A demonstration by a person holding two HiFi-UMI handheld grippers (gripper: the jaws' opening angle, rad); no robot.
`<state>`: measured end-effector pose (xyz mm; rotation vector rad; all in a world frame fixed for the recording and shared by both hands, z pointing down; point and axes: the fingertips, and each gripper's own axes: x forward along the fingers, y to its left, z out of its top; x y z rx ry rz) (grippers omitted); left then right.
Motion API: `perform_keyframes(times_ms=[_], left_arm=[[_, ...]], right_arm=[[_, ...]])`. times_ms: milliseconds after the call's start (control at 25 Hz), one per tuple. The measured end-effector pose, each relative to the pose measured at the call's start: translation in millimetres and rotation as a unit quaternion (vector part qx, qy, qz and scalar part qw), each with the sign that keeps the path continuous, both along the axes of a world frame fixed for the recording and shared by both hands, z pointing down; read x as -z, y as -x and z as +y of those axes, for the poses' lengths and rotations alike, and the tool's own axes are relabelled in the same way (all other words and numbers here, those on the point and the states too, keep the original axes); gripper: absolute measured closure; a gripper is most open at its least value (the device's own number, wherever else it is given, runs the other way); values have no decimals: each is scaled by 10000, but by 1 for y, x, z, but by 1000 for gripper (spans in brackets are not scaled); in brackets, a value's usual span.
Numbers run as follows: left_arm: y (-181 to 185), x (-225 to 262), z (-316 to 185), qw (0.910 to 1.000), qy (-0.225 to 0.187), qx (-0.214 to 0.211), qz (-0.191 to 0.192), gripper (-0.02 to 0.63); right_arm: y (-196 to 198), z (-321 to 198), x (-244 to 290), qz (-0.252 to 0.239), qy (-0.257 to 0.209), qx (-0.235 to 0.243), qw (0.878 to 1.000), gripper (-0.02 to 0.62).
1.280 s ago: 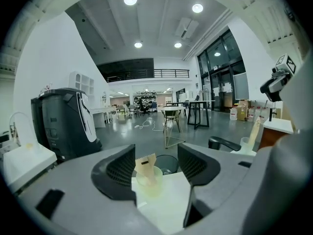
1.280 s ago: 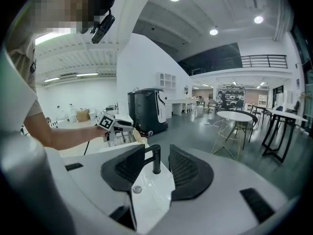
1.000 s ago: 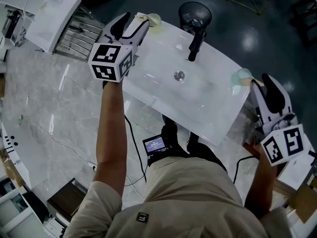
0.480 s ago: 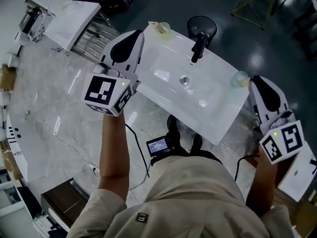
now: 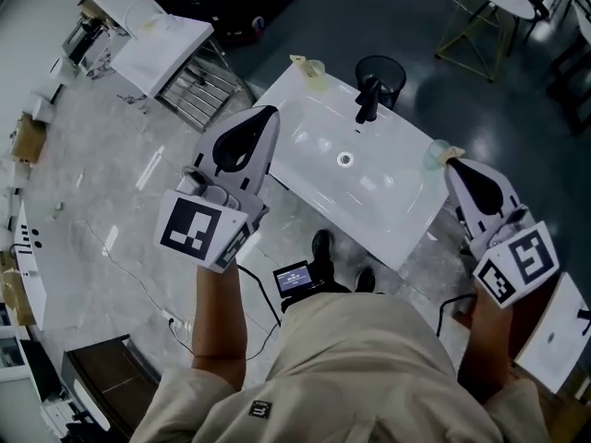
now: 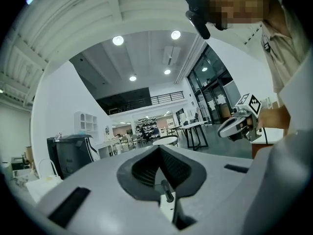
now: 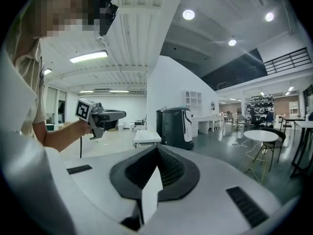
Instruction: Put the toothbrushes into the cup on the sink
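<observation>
The white sink (image 5: 319,169) lies below me in the head view. A pale cup (image 5: 315,66) stands on its far left corner with a thin pale stick poking out; whether that is a toothbrush I cannot tell. A greenish cup (image 5: 433,153) stands on the right corner. My left gripper (image 5: 271,111) (image 6: 159,147) hangs above the sink's left edge, well back from the pale cup. My right gripper (image 5: 451,164) (image 7: 157,146) is just right of the greenish cup. Both have just been closing and are shut with nothing between their jaws.
A black faucet (image 5: 367,101) stands at the sink's back, with a dark wire bin (image 5: 381,65) behind it. A metal rack (image 5: 199,98) and a white table (image 5: 162,44) lie to the left. A small lit screen (image 5: 294,278) and cables are on the floor.
Both grippers have drawn back from the two cups and risen, the left one farther. Their jaws, open a second ago, are shut now.
</observation>
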<state>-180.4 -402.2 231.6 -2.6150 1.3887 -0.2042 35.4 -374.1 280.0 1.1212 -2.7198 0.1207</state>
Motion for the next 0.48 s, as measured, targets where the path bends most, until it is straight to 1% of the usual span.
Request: perform_keyframes(times_ms=[200,320,480], left_arm=[[-2,16,57,9997,-103,206,118,600],[-2,15,83,9991,-22,366,228,600],[-7,10,108,9987,86,436,266,600]], right_arm=[[1,33,15,19,-111,297,9995,591],[-3,47,21,11,-148,374,9992,591],[-10,64,20,18,-113,447,9989,591]])
